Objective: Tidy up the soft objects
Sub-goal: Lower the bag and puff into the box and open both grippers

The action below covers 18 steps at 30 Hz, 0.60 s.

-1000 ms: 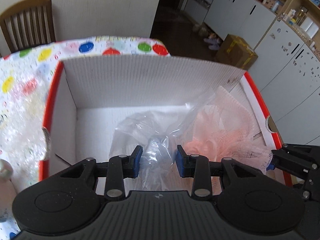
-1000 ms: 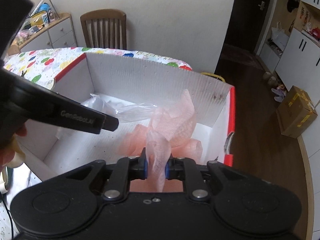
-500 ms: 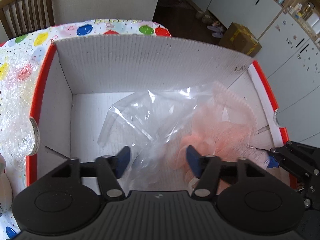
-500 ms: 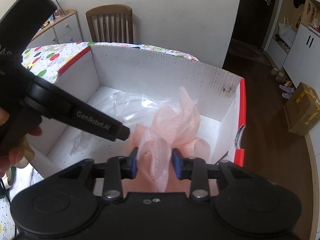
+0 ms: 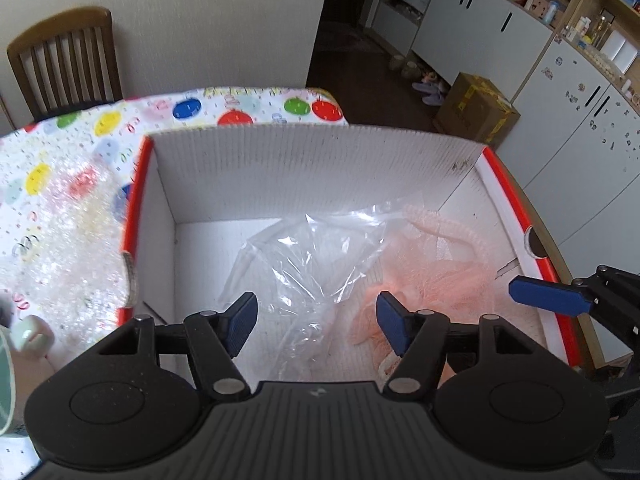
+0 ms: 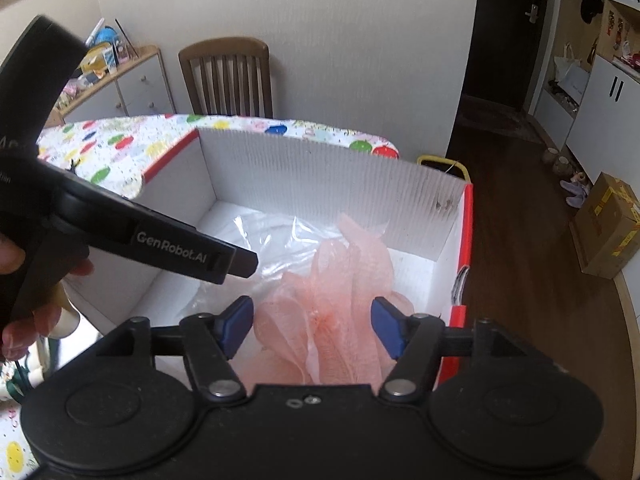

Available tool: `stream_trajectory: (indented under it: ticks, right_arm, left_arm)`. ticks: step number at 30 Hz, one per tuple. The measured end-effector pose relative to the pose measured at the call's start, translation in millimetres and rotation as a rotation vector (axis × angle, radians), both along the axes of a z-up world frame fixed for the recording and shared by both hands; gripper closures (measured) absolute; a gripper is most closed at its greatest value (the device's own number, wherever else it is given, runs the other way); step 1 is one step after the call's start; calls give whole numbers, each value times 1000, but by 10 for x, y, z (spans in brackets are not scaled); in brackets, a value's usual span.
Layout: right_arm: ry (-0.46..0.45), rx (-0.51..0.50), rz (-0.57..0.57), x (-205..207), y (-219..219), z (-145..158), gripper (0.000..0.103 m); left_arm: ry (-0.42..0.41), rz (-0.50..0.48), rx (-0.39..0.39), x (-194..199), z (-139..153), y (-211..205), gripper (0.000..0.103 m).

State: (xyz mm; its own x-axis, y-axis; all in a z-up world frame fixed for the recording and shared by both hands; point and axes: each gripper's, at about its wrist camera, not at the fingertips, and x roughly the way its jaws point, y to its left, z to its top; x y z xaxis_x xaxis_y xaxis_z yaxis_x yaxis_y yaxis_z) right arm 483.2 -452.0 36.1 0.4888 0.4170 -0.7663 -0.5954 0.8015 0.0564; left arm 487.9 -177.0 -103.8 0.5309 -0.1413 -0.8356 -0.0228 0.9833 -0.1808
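We are in a lived-in home, in a dining corner that opens at one o'clock onto a dark hallway [image 6: 508, 40] with a door. A table under a balloon-print cloth [image 5: 80, 136] has a wooden slat-back chair [image 6: 228, 76] pushed up at twelve o'clock. At two o'clock stand white cupboards [image 5: 480, 24] and cluttered open shelves [image 5: 600, 12], with slippers [image 5: 430, 92] and a taped cardboard carton [image 5: 476, 108] on the wood floor.

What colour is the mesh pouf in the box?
Pale peach-pink mesh pouf, clearest in the right wrist view.
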Motion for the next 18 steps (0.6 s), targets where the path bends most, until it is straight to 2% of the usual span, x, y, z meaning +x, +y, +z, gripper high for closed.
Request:
stream_trajectory:
  ticks: [18]
  right_arm:
    - [-64,107,-13,-325,-83,406,22]
  left_arm:
    - [-175,10,42,-715,583,116,38]
